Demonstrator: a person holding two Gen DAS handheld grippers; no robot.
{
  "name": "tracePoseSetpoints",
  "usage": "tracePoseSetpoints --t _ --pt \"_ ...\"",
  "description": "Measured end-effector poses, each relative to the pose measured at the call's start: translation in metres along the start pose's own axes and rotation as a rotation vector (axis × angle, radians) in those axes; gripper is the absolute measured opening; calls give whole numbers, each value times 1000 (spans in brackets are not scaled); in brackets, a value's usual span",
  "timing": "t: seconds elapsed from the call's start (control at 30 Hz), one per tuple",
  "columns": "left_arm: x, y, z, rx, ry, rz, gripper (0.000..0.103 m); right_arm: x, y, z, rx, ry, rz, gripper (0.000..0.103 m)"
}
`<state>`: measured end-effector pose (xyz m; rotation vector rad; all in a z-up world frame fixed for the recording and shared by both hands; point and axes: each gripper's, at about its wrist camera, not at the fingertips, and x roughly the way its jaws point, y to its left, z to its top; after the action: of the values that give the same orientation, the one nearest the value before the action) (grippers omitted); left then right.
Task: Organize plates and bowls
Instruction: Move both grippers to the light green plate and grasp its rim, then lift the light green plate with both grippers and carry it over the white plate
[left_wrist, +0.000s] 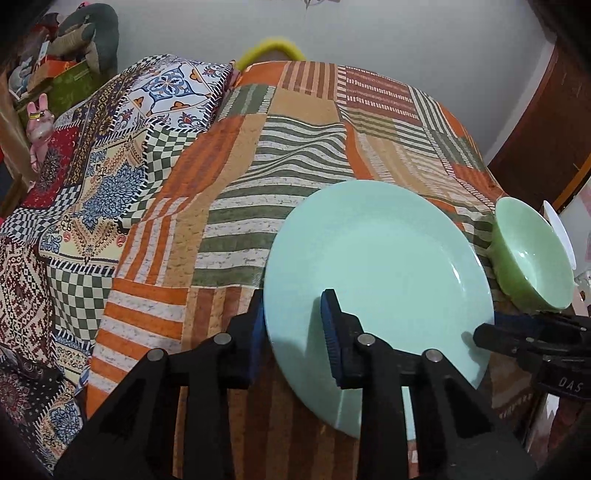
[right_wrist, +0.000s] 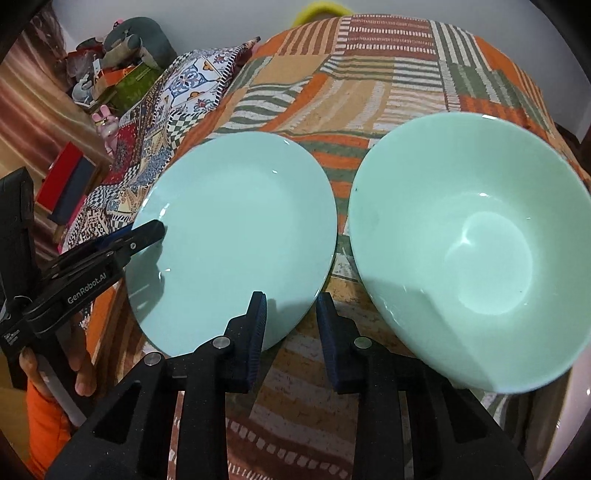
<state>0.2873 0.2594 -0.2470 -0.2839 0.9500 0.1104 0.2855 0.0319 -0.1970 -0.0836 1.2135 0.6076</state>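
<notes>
Patchwork cloth in orange, green and tan stripes (right_wrist: 369, 88) covers the raised surface, with a blue-and-white patterned cushion (left_wrist: 177, 96) lying toward its far left and pale wall beyond.

On that cloth lies a round, pale mint-green glazed plate (left_wrist: 380, 258), and the left gripper (left_wrist: 295, 332) straddles its near-left rim: one blue-padded finger sits outside the edge, the other over the plate's face. Its jaws are drawn close about the rim, though whether the pads actually press the plate cannot be told. From the right wrist view this gripper (right_wrist: 147, 230) reaches in from the left onto the plate (right_wrist: 236, 236), carried by a hand (right_wrist: 79, 369) with an orange sleeve (right_wrist: 44, 432).

Just right of the plate, apart from it by a strip of cloth, stands a deep, pale green glazed bowl (right_wrist: 476, 251). The right gripper (right_wrist: 291, 332) hovers with its narrow gap over the plate's near-right edge, its left finger over the plate and its right finger over the cloth, left of the bowl; a grip cannot be confirmed. In the left wrist view it (left_wrist: 484, 332) enters beside the plate's right edge, below the bowl (left_wrist: 532, 258).
</notes>
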Motion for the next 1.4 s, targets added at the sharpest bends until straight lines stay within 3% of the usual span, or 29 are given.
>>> tracePoseSetpoints --t 0.27,0.67,0.83,1.03,1.4 --pt "-4 3 -5 16 9 1 28 -2 5 -2 -25 9 -17 21" --pt "-28 6 -38 52 37 -8 28 -2 12 -13 -63 24 8 21" --pt "-26 10 -33 31 22 28 28 2 10 -5 -23 21 8 21" --pt "-19 12 -27 8 33 -13 28 8 14 -2 -43 24 -7 23" --pt "-25 9 -31 -31 54 -13 28 -1 15 -7 -47 10 -17 18"
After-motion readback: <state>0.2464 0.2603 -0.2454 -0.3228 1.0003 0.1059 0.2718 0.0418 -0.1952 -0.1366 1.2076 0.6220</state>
